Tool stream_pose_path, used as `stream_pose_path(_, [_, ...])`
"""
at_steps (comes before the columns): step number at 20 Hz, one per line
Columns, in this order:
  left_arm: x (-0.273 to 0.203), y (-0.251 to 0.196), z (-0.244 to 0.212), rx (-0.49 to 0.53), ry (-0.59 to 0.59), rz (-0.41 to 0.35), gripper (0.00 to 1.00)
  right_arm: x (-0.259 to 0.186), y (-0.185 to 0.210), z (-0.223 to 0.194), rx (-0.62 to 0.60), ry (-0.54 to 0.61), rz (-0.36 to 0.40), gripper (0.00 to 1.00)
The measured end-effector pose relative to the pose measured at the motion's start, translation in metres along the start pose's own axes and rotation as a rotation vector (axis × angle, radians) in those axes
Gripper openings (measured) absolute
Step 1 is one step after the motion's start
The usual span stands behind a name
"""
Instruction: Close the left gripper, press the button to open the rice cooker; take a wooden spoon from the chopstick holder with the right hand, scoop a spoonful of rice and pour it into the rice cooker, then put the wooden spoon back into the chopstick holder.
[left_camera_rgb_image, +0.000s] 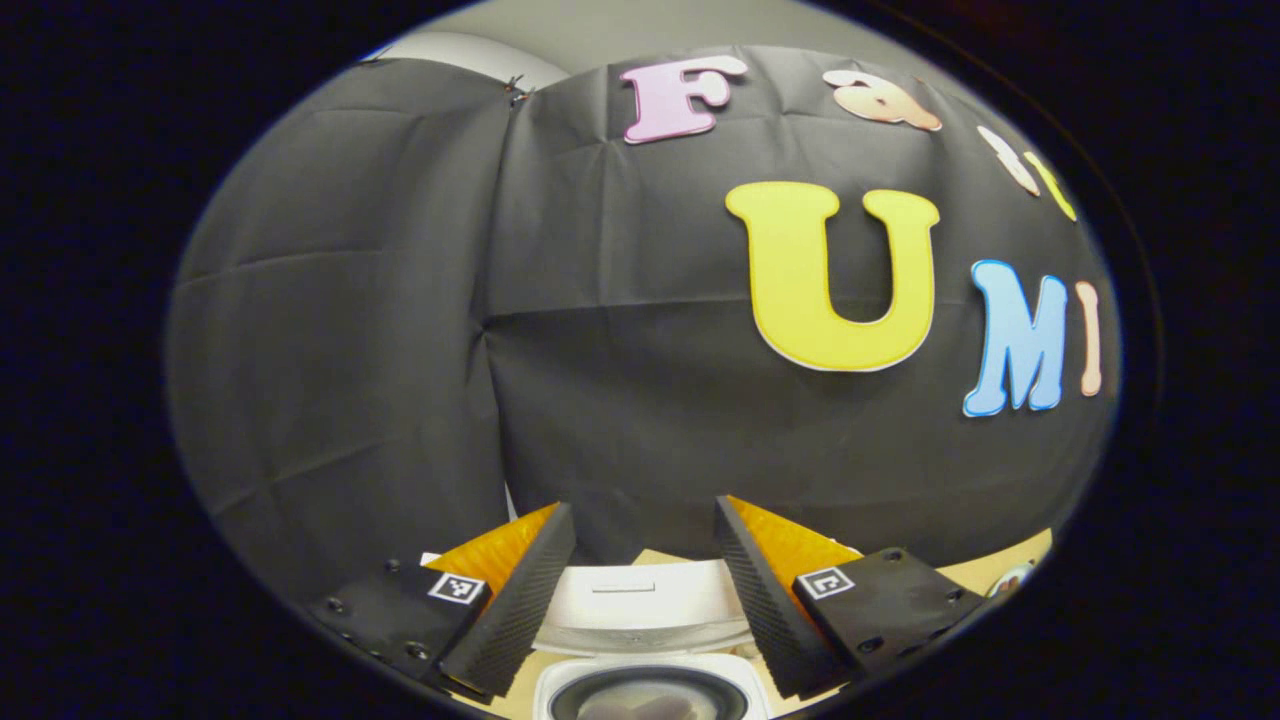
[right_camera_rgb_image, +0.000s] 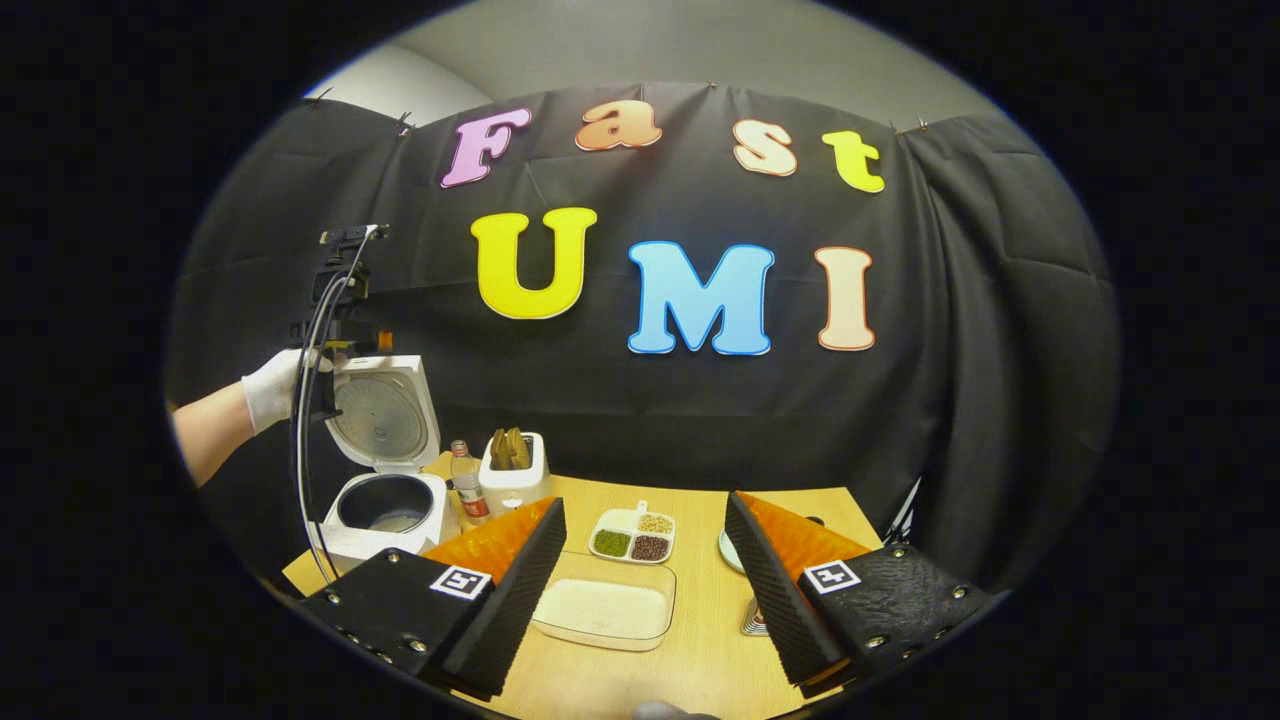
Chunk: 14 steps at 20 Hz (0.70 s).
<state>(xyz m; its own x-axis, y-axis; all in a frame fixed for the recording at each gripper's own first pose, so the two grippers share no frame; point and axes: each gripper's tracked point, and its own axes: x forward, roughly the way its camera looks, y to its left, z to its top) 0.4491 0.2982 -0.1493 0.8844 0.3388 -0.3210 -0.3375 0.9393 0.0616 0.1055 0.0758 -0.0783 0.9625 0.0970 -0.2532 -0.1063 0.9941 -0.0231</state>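
Observation:
The white rice cooker stands at the table's left end with its lid swung up and the dark inner pot exposed. My left gripper hangs open above it, the raised lid and pot showing below its fingers. In the right gripper view a gloved hand holds that left gripper by the lid. A white chopstick holder with wooden spoons stands right of the cooker. My right gripper is open and empty over a clear tray of rice.
A small bottle stands between the cooker and the holder. A divided white dish of beans and grains lies behind the rice tray. A plate and a small metal object sit by my right finger. The wooden table ends near the black wall.

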Motion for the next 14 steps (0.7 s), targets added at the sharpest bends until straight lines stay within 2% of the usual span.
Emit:
stream_pose_path(2, [0.011, 0.003, -0.005, 0.008, 0.016, 0.002, 0.99, -0.001, 0.0, -0.002, 0.003, 0.007, -0.002, 0.98])
stream_pose_path(4, [0.014, 0.005, -0.009, -0.018, 0.041, 0.004, 0.95, -0.002, 0.003, -0.004, 0.013, 0.012, 0.004, 0.98])
stream_pose_path(5, [0.014, 0.006, -0.01, -0.038, 0.062, 0.005, 1.0, -0.003, 0.004, -0.004, 0.015, 0.012, 0.006, 0.98])
stream_pose_path(8, [0.01, 0.005, -0.012, -0.034, 0.093, -0.006, 0.98, -0.008, 0.005, -0.006, 0.027, 0.016, 0.013, 0.98])
stream_pose_path(9, [0.008, 0.004, -0.013, -0.045, 0.104, -0.005, 0.98, -0.009, 0.005, -0.007, 0.034, 0.016, 0.017, 0.94])
stream_pose_path(10, [0.006, 0.004, -0.014, -0.044, 0.116, -0.007, 0.98, -0.01, 0.004, -0.009, 0.038, 0.018, 0.018, 0.98])
stream_pose_path(11, [0.001, 0.003, -0.019, -0.044, 0.128, -0.008, 1.0, -0.012, 0.004, -0.012, 0.044, 0.024, 0.022, 0.98])
stream_pose_path(12, [-0.004, 0.003, -0.019, -0.043, 0.139, -0.008, 0.96, -0.013, 0.005, -0.014, 0.051, 0.029, 0.03, 0.98])
stream_pose_path(14, [-0.009, 0.002, -0.021, -0.041, 0.153, -0.011, 0.98, -0.017, 0.002, -0.019, 0.059, 0.039, 0.036, 0.98])
